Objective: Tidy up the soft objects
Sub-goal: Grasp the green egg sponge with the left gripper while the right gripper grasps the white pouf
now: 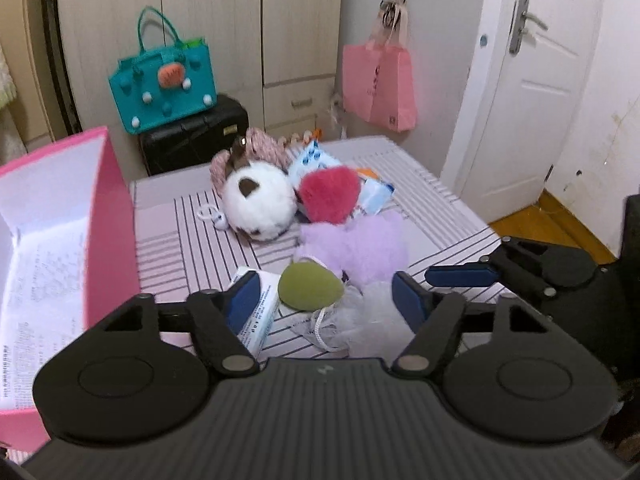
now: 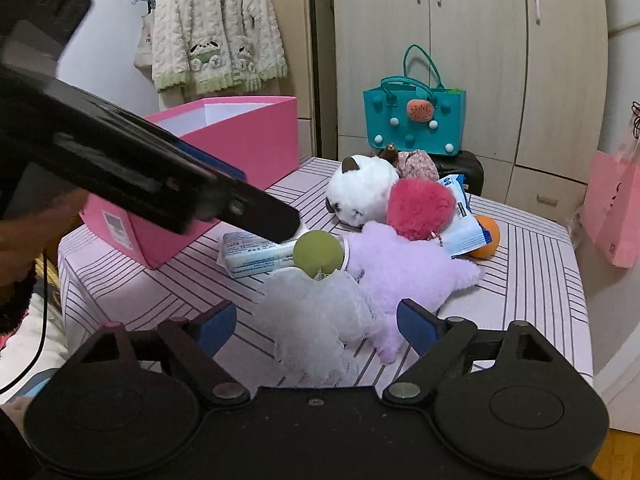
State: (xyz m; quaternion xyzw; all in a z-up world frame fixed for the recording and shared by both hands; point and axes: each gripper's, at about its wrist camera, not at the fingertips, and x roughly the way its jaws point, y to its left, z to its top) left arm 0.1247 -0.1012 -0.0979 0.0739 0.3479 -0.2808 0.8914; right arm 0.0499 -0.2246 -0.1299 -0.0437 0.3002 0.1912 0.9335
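Where soft toys crowd the striped table (image 2: 532, 280), left tool (image 1: 324, 294) apart around green sponge (image 1: 310, 286), right tool (image 2: 318, 320) wide over white mesh pouf (image 2: 316, 320), pink box (image 2: 240, 140) beside.

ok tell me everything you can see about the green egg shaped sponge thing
The green sponge is a smooth, matte olive-green egg shape, looking like soft foam with no markings. It lies near the front of the pile on the striped table cover, resting partly on the white mesh pouf and against the lilac plush, with a white tissue pack beside it. In the left wrist view it sits ahead of the left gripper, whose jaws straddle it without touching.
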